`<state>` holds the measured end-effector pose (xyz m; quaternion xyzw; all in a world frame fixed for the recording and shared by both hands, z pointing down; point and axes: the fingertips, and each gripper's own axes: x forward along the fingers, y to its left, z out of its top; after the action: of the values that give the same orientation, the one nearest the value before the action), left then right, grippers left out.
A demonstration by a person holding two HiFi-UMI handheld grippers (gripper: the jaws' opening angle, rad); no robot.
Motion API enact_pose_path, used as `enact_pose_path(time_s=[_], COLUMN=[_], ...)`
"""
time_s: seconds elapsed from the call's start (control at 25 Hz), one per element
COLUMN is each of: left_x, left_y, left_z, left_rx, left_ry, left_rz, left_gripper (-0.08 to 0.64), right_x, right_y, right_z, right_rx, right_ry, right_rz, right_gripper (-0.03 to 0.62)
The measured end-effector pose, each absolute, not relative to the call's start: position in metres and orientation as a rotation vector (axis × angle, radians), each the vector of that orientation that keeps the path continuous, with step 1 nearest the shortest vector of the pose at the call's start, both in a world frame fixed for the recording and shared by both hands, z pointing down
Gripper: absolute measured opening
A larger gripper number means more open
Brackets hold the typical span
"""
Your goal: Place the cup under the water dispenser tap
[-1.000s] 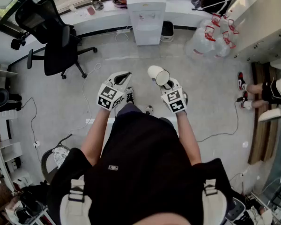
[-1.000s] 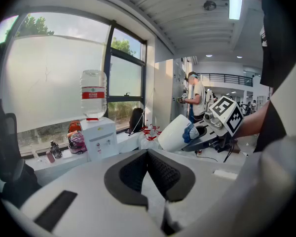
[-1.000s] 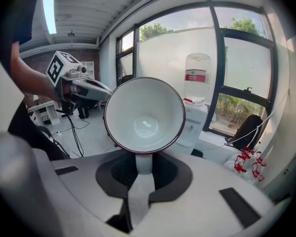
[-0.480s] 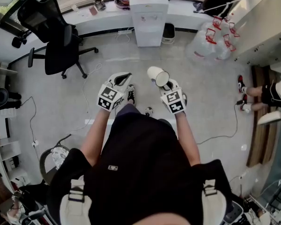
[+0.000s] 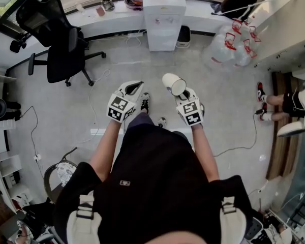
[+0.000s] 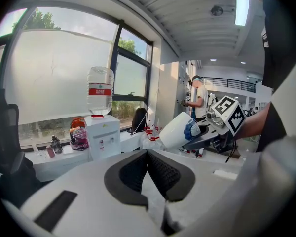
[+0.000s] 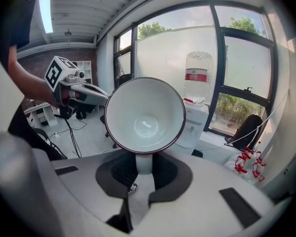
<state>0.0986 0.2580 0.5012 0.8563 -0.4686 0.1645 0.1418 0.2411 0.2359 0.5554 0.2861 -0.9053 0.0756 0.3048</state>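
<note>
Right gripper (image 7: 143,163) jaws clamped on cup (image 7: 145,115) handle, bowl just ahead; probably ceramic: rigid, slick, fragile. Left gripper (image 6: 149,154) jaws closed, empty.

dispenser taps (image 5: 164,20) too small, person (image 5: 295,101) cropped

Jaws together, cup (image 6: 174,131), water dispenser (image 6: 104,138) ahead

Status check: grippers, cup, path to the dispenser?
Status: right gripper shut on cup by its handle; left gripper shut, empty. The cup is well short of water dispenser, across open floor. Path: office chair off left, not blocking.
</note>
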Motion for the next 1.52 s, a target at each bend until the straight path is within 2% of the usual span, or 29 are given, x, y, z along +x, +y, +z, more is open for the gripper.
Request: enact_pose_path(time_s=[0.68,1.52], left_x=[0.039,-0.001], left_y=[0.164,0.071], left_z=[0.51,0.519], left_rx=[2.455,2.517], left_ry=[-1.312,-1.178], left_rz=[0.478,0.457], left_gripper=[-0.003,-0.003], right_x=[0.201,0.151], right_y=[0.161,0.093], right_z=[0.559,0.572], right_rx=[0.78,0.829], right_ry=[-2.33,-2.261], right_rz=[0.243,0.279], right_gripper=[0.035,0.035])
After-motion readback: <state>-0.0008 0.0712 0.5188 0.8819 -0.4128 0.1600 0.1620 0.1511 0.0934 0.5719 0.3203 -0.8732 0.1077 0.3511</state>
